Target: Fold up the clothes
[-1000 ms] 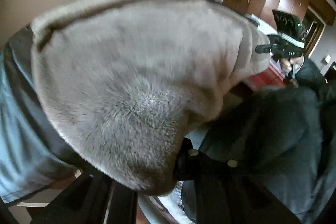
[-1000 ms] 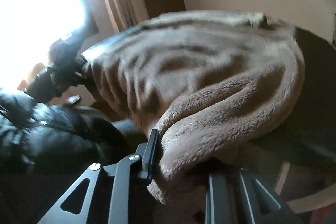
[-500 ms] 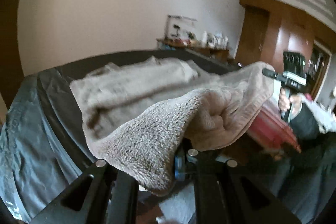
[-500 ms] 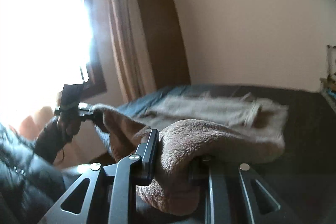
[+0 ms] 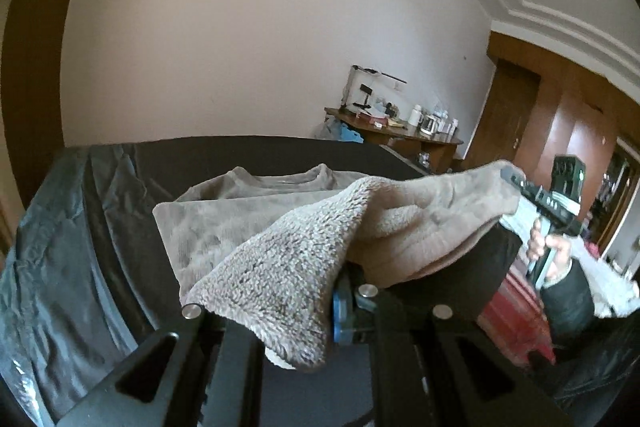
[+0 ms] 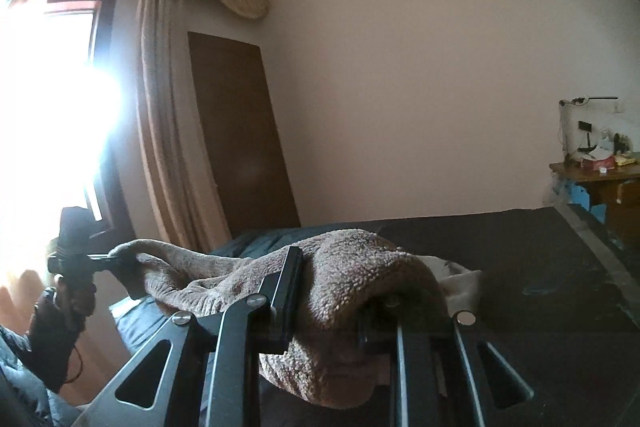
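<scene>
Fleecy beige sweater (image 5: 224, 223) hangs pinched between left gripper (image 5: 320, 311) and right gripper (image 6: 332, 311), both clamped on its hem; keep that edge level and taut over the bed (image 5: 248, 151).

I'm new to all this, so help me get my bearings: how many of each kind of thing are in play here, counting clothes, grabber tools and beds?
Fleece garment: 1
Hand-held grippers: 2, the left gripper and the right gripper, both clamped on the fleece
Bed: 1
Total: 4
</scene>
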Available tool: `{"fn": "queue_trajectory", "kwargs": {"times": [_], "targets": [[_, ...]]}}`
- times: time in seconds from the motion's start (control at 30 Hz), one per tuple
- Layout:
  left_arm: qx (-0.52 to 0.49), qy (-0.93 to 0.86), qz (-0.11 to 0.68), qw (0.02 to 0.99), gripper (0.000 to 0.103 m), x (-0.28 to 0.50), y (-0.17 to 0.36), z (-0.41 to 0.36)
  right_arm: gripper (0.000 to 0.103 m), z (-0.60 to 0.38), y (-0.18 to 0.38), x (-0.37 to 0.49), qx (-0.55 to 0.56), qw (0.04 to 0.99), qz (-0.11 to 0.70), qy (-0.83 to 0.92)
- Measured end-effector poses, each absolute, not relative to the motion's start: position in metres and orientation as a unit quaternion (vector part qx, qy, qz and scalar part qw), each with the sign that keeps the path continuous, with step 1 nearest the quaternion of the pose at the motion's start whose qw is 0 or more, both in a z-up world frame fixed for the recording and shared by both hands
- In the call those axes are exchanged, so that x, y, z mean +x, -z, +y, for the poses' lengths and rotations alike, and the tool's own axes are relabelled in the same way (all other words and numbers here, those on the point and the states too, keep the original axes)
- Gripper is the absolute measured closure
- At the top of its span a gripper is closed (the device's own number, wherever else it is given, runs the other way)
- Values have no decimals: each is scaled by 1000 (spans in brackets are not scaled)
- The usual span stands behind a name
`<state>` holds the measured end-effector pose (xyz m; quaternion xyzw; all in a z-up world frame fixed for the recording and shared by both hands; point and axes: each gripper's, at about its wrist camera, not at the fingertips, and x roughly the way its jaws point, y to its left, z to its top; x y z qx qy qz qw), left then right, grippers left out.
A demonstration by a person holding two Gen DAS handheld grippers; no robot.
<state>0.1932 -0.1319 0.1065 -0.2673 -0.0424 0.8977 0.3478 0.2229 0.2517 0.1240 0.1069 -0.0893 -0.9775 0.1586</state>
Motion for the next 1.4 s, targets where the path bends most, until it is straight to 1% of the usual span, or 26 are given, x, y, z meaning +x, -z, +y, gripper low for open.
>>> {"fn": "queue_trajectory", "kwargs": {"times": [0.07, 0.13, 0.33, 0.43, 0.53, 0.57, 0.6, 0.63, 0.73, 0.87, 0.93, 0.97, 1.0, 1.1, 1.17, 1.2, 1.23, 1.27, 1.3, 1.4], "targets": [[-281, -893, -62, 347, 89, 183, -104, -133, 80, 249, -123, 215, 114, 149, -85, 979], [-299, -885, -80, 348, 89, 173, -97, -135, 80, 250, -120, 206, 128, 145, -85, 977], [-338, -873, -100, 336, 88, 145, -79, -129, 80, 250, -108, 171, 173, 129, -80, 973], [-354, -865, -141, 326, 86, 117, -77, -130, 80, 251, -106, 146, 183, 120, -87, 972], [-387, -831, -248, 313, 73, 71, -67, -144, 80, 259, -102, 112, 198, 95, -112, 969], [-395, -822, -273, 305, 63, 58, -61, -147, 80, 265, -99, 96, 204, 88, -125, 967], [-404, -812, -297, 297, 57, 44, -55, -151, 80, 269, -96, 81, 211, 81, -135, 965], [-412, -806, -314, 287, 57, 32, -48, -154, 80, 271, -91, 67, 222, 74, -144, 962], [-429, -819, -294, 241, 57, 9, -32, -152, 79, 276, -74, 33, 253, 57, -160, 952], [-443, -817, -279, 241, 57, 12, -25, -151, 78, 280, -48, 1, 296, 40, -169, 939], [-450, -816, -271, 241, 48, 14, -22, -150, 74, 288, -37, -5, 303, 42, -186, 934], [-453, -816, -267, 241, 38, 15, -20, -150, 73, 294, -32, -6, 304, 45, -196, 931], [-456, -815, -263, 241, 31, 15, -18, -150, 72, 298, -28, -7, 304, 48, -204, 929], [-458, -809, -274, 246, 26, 22, -20, -152, 71, 302, -19, -8, 302, 53, -216, 927], [-460, -800, -290, 255, 24, 25, -20, -154, 69, 303, -19, -6, 299, 57, -209, 930], [-462, -793, -300, 260, 24, 27, -19, -153, 61, 301, -20, -5, 295, 60, -200, 932], [-468, -787, -305, 263, 24, 27, -18, -150, 50, 298, -22, -5, 292, 65, -191, 935], [-477, -781, -305, 264, 24, 26, -16, -146, 46, 295, -23, -5, 290, 72, -180, 937], [-486, -775, -304, 265, 24, 24, -15, -141, 40, 291, -23, -5, 288, 75, -171, 939], [-513, -764, -287, 267, 24, 18, -11, -123, 39, 286, -26, -4, 284, 74, -155, 943]]}}
